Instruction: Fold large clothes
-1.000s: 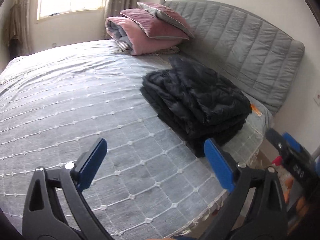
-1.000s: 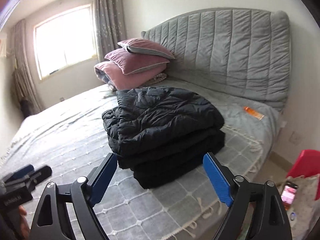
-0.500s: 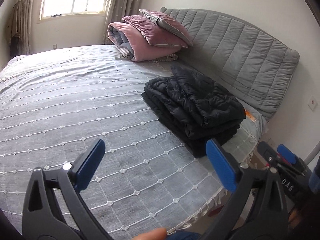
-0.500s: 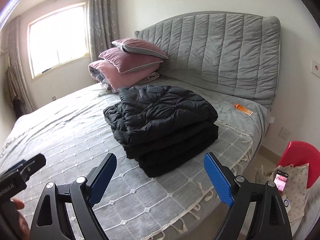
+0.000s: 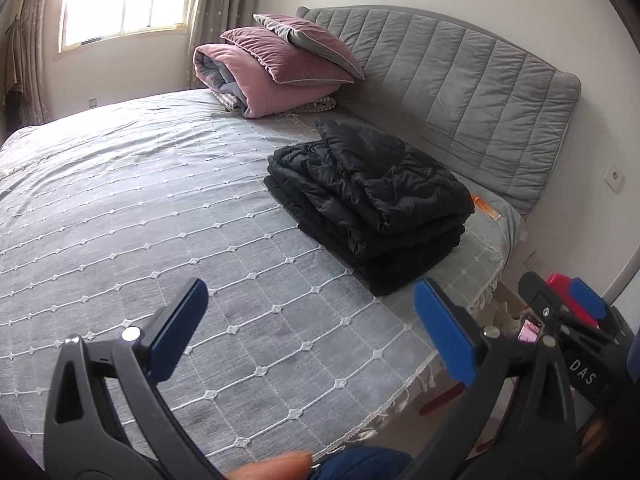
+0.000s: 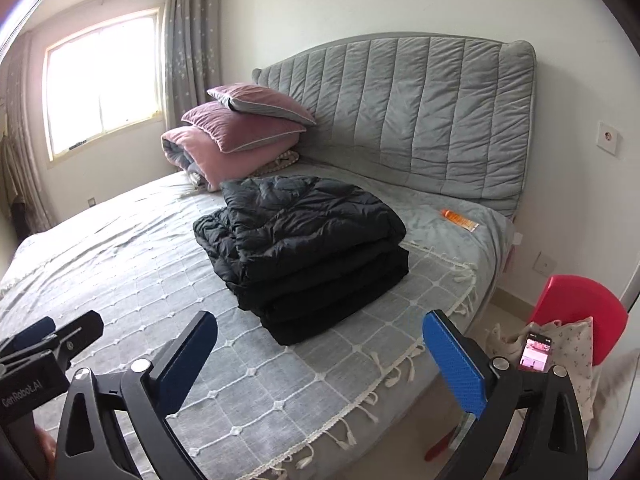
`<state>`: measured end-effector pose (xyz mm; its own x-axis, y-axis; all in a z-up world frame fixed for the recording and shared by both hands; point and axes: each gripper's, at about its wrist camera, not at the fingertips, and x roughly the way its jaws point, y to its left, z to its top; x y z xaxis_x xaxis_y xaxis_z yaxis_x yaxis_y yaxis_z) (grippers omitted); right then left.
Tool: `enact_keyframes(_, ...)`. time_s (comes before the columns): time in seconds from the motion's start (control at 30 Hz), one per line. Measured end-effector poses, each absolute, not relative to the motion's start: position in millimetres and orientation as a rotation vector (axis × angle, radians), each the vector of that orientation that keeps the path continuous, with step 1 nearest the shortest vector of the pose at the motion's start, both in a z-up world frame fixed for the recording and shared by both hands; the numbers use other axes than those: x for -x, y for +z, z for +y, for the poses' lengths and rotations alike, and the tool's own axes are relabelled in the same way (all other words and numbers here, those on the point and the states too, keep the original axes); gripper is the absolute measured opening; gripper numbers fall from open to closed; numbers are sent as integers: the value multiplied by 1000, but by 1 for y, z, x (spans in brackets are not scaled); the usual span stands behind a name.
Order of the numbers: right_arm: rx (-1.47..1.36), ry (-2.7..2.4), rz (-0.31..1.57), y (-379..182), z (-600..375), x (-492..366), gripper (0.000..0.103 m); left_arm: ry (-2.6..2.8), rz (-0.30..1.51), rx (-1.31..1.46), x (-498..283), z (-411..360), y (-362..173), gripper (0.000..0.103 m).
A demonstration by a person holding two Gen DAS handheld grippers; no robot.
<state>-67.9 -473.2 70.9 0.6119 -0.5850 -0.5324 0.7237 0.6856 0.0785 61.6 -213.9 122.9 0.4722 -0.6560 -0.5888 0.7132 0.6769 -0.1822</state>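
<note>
A black puffy jacket (image 5: 372,200) (image 6: 304,248) lies folded in a thick stack on the grey bed cover (image 5: 140,208) (image 6: 120,264), near the headboard end. Neither gripper touches it. My left gripper (image 5: 310,334) hangs over the bed's near edge, jaws wide apart with nothing between them. My right gripper (image 6: 320,354) is back from the stack, its jaws opening and empty. The right gripper (image 5: 568,312) also shows at the right edge of the left wrist view, and the left gripper (image 6: 48,340) at the left edge of the right wrist view.
Pink pillows and a rolled pink quilt (image 5: 276,68) (image 6: 232,136) are piled by the grey headboard (image 6: 420,112). An orange tube (image 6: 460,220) lies on the bed's far corner. A red chair (image 6: 576,304) with cloth and a phone (image 6: 534,352) stands beside the bed.
Both grippers have drawn back from the folded jacket, which looks smaller and farther away. The right gripper's jaws stand a little wider than before.
</note>
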Motion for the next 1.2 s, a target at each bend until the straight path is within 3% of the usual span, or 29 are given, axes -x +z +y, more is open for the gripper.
enact_keyframes(1.2, -316, -746, 547, 52, -476, 57, 103, -898, 680, -111, -50, -229, 119, 103)
